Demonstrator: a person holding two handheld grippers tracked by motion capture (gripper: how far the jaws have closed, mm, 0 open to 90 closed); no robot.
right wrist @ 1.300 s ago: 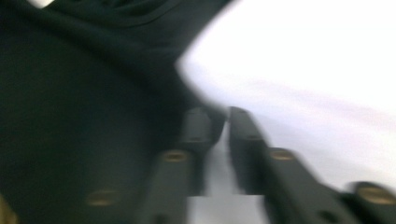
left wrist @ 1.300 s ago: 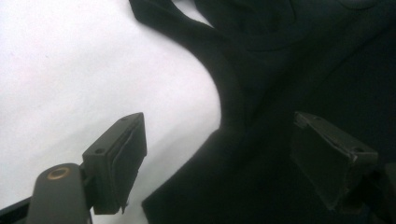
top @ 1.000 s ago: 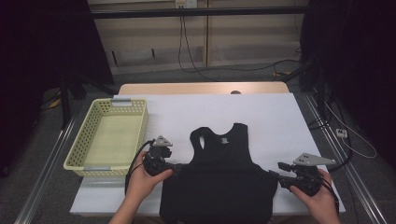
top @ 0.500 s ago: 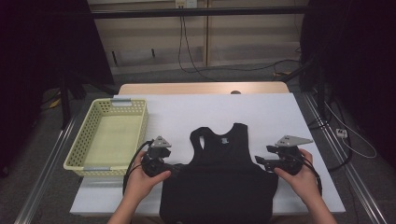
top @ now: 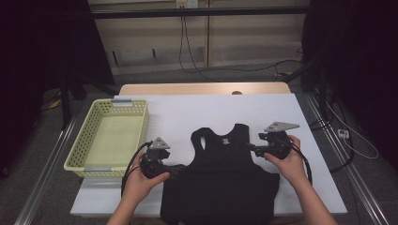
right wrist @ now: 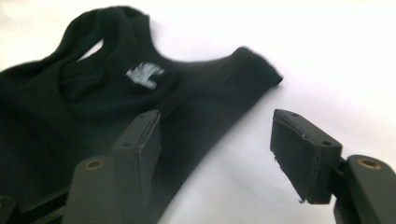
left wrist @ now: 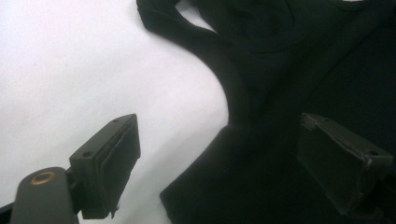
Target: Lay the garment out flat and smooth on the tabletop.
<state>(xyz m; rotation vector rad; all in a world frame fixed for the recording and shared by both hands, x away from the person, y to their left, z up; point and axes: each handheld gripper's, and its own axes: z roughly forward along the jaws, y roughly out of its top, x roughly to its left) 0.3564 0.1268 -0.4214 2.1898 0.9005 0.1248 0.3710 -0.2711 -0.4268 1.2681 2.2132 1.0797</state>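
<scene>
A black sleeveless top (top: 225, 178) lies flat on the white table (top: 187, 115), neck toward the far side. My left gripper (top: 175, 169) is at the top's left side under the armhole. In the left gripper view the left gripper (left wrist: 215, 128) is open, one jaw over bare table, the other over the cloth (left wrist: 289, 70). My right gripper (top: 251, 147) is at the right armhole near the strap. Its jaws have just been opening, and the right gripper (right wrist: 215, 121) straddles the armhole edge of the top (right wrist: 93, 102) without pressing it.
A yellow mesh basket (top: 112, 140) stands at the left of the table, with nothing inside. Bare white table lies beyond the top and to its right. Cables run along the floor past the table's far and right edges.
My right hand has moved left and toward the far side, from the top's lower right edge to its right armhole. The left hand has stayed put.
</scene>
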